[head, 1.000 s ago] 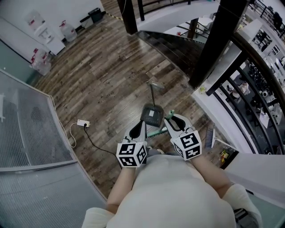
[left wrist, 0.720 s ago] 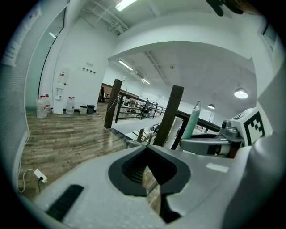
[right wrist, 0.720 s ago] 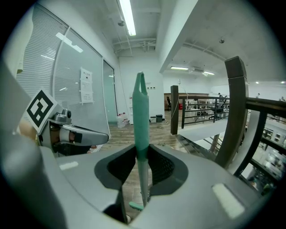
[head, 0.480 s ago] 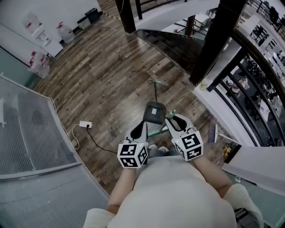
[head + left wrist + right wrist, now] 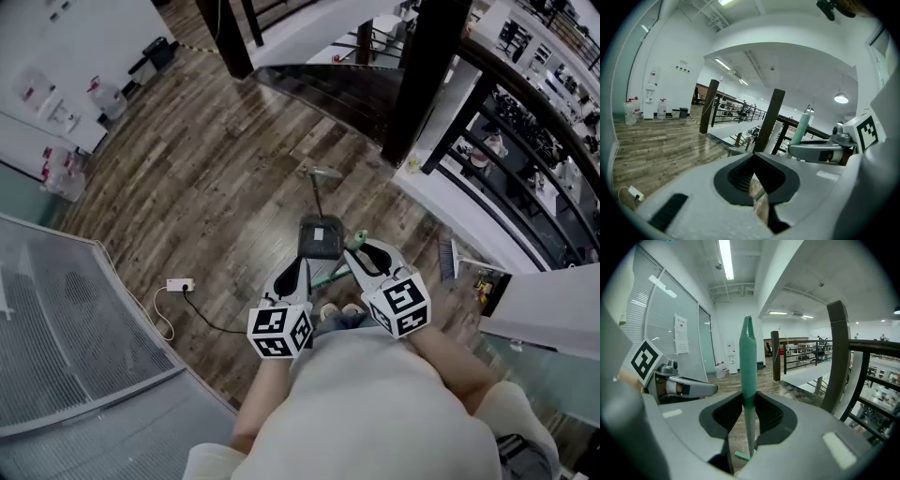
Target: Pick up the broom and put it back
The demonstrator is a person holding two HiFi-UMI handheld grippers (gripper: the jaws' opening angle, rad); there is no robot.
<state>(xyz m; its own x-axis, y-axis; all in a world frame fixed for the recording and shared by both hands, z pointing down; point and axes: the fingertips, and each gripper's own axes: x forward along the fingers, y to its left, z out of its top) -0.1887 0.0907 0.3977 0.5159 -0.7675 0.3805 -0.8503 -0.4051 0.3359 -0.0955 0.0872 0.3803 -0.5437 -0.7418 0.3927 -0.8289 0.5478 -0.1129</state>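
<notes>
Carrying the broom (image 5: 748, 357) well needs a firm grip: the right claw (image 5: 364, 251) is clamped on its green handle, upright between the jaws. The left claw (image 5: 298, 264) beside it, closed and empty, could steady it past the dustpan (image 5: 320, 239) ahead.

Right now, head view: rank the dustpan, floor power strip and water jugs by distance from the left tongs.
1. Dustpan, just ahead of the left tongs.
2. Power strip, off to the left.
3. Water jugs, far off at the view's upper left.
</notes>
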